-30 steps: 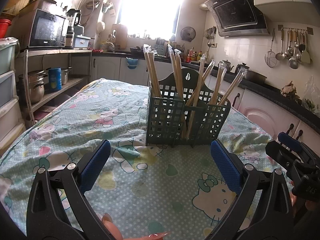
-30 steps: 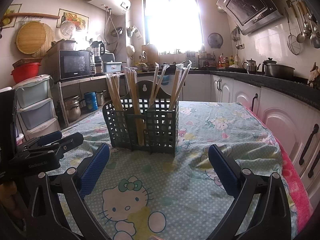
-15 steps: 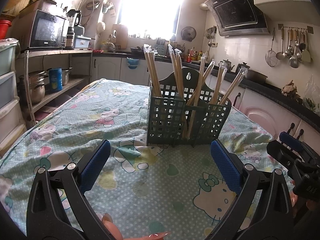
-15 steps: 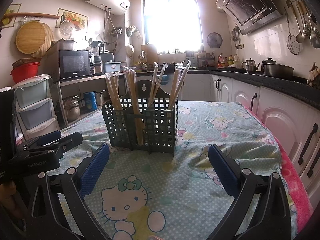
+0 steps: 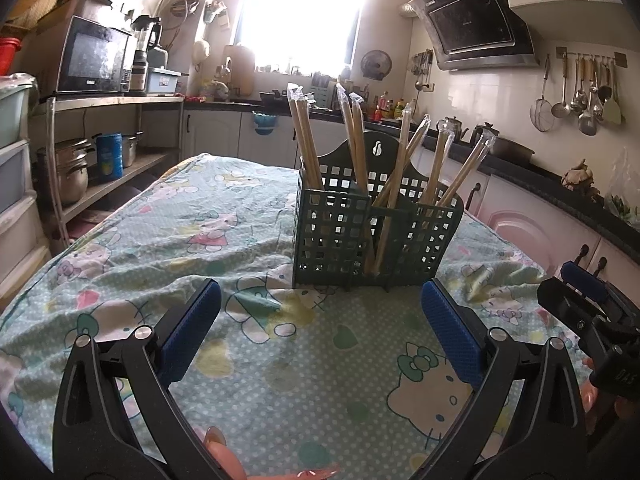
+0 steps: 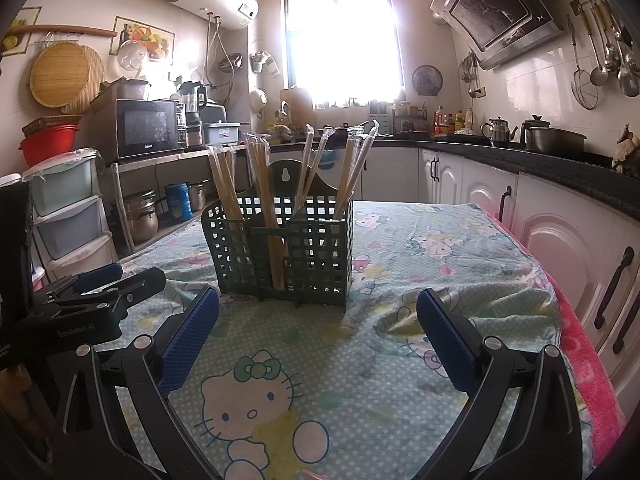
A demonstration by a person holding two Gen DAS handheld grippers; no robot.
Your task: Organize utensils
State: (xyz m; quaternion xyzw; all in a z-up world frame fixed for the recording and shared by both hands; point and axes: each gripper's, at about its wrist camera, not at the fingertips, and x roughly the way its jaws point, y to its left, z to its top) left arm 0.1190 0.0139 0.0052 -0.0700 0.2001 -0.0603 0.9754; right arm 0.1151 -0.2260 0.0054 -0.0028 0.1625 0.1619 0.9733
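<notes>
The left gripper (image 5: 321,326) and the right gripper (image 6: 318,329) are black frames with silver screws, and their fingers (image 5: 191,332) carry blue textured pads. Small white lettering marks the black bodies. Pink painted fingernails (image 5: 219,447) show below.

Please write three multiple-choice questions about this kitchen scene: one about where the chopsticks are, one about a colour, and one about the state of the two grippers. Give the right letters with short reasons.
1. Where are the wrapped chopsticks?
A. Flat on the tablecloth
B. Upright in the green utensil basket
C. In the right gripper

2. What colour are the gripper pads?
A. Blue
B. Red
C. White

3. In what state are the left gripper and the right gripper?
A. Both shut on chopsticks
B. Only the left holds something
C. Both open and empty

Answers:
1 B: the chopsticks stand, leaning, inside the green utensil basket on the tablecloth.
2 A: the pads show blue in both wrist views.
3 C: each pair of jaws stands wide apart with nothing between.
</notes>
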